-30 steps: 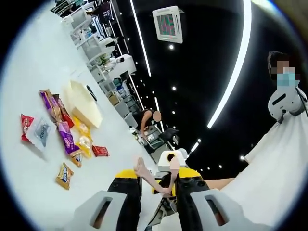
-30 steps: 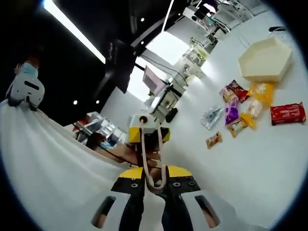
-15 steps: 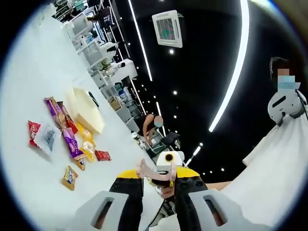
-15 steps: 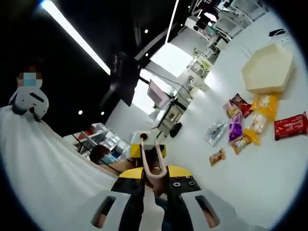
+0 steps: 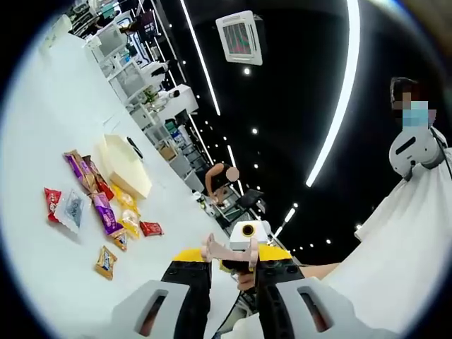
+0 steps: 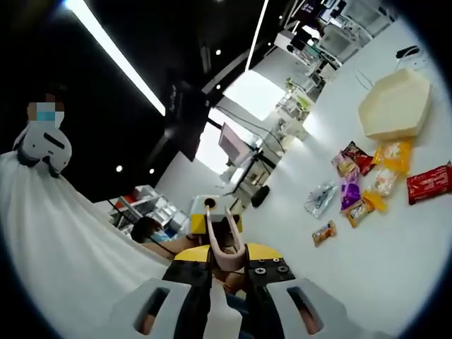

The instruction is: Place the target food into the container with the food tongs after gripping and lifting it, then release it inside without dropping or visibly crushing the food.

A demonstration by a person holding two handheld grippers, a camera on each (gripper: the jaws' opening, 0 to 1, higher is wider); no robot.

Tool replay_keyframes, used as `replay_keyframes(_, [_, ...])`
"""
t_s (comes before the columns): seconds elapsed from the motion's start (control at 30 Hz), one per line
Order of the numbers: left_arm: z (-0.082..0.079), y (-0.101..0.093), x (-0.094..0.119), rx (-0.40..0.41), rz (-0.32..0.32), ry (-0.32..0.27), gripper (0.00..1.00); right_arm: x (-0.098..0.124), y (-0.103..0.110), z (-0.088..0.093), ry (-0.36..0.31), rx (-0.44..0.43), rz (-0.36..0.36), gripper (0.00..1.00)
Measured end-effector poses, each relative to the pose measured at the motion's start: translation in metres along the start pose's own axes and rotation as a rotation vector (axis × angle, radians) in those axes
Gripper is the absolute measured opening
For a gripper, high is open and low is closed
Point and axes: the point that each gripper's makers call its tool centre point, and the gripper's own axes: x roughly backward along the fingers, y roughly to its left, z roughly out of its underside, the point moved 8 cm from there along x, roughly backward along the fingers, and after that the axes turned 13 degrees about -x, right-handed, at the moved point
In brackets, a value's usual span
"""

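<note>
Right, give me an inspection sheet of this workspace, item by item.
Surface: white table, bare around the snacks.
Job's things: pale hexagonal container empty as far as visible; snack packets beside it, loosely clustered; pink food tongs held in the right gripper; pink tongs in the left gripper.
Clutter: small dark object beyond the container, unidentifiable.
Grippers: both raised above the table, each shut on tongs.
Cables: thin line on the table near the container, unclear.
Surroundings: ceiling light strips, shelving, people.

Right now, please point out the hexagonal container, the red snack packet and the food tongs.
Hexagonal container (image 6: 395,106), right gripper view, on its pale inner floor.
Red snack packet (image 6: 428,183), right gripper view, on the wrapper's middle.
Food tongs (image 6: 224,244), right gripper view, on the pink arm.
</note>
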Motion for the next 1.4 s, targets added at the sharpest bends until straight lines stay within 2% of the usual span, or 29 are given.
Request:
replay_keyframes(0.1, [0.001, 0.001, -0.004, 0.014, -0.004, -0.028, 0.22, 0.002, 0.0, -0.001, -0.047, -0.056, -0.007, 0.17])
replay_keyframes(0.17, [0.003, 0.001, -0.006, 0.0, -0.006, -0.026, 0.21, 0.003, 0.001, -0.004, -0.081, -0.103, -0.008, 0.28])
replay_keyframes(0.2, [0.009, 0.001, -0.008, -0.014, -0.009, 0.001, 0.21, 0.004, 0.003, -0.012, -0.157, -0.093, -0.021, 0.3])
replay_keyframes(0.23, [0.01, 0.001, -0.008, -0.005, -0.005, -0.002, 0.21, 0.005, 0.004, -0.014, -0.177, -0.087, -0.021, 0.25])
replay_keyframes(0.27, [0.008, -0.003, -0.01, 0.037, 0.024, -0.047, 0.2, 0.008, 0.002, -0.013, -0.137, -0.025, 0.007, 0.2])
replay_keyframes(0.3, [0.008, -0.003, -0.01, 0.048, 0.008, -0.05, 0.2, 0.005, 0.005, -0.012, -0.128, -0.058, -0.007, 0.2])
replay_keyframes(0.37, [0.008, -0.003, -0.009, 0.021, 0.006, -0.053, 0.2, 0.002, 0.004, -0.014, -0.121, -0.043, 0.0, 0.2])
replay_keyframes(0.5, [0.009, -0.003, -0.01, 0.033, 0.01, -0.063, 0.2, 0.005, 0.005, -0.015, -0.134, -0.02, 0.001, 0.19])
replay_keyframes(0.57, [0.008, -0.003, -0.012, 0.037, 0.013, -0.069, 0.22, 0.006, 0.005, -0.016, -0.126, -0.096, -0.017, 0.18])
replay_keyframes(0.6, [0.008, -0.003, -0.012, 0.036, 0.015, -0.075, 0.23, 0.007, 0.007, -0.016, -0.116, -0.107, -0.037, 0.17])
replay_keyframes(0.73, [0.005, -0.004, -0.015, 0.013, 0.016, -0.089, 0.27, 0.01, 0.01, -0.016, -0.112, -0.112, -0.052, 0.16])
replay_keyframes(1.07, [0.009, -0.005, -0.018, -0.033, 0.02, -0.065, 0.33, 0.017, 0.009, -0.015, -0.081, -0.145, -0.069, 0.16])
replay_keyframes(1.23, [0.01, -0.003, -0.018, -0.059, -0.007, -0.065, 0.45, 0.02, 0.008, -0.013, -0.068, -0.175, -0.077, 0.16])
replay_keyframes(1.37, [0.012, -0.007, -0.018, -0.054, 0.025, -0.054, 0.35, 0.021, 0.009, -0.012, -0.054, -0.176, -0.064, 0.16])
replay_keyframes(1.4, [0.013, -0.007, -0.018, -0.048, 0.027, -0.052, 0.36, 0.022, 0.009, -0.012, -0.051, -0.183, -0.069, 0.16])
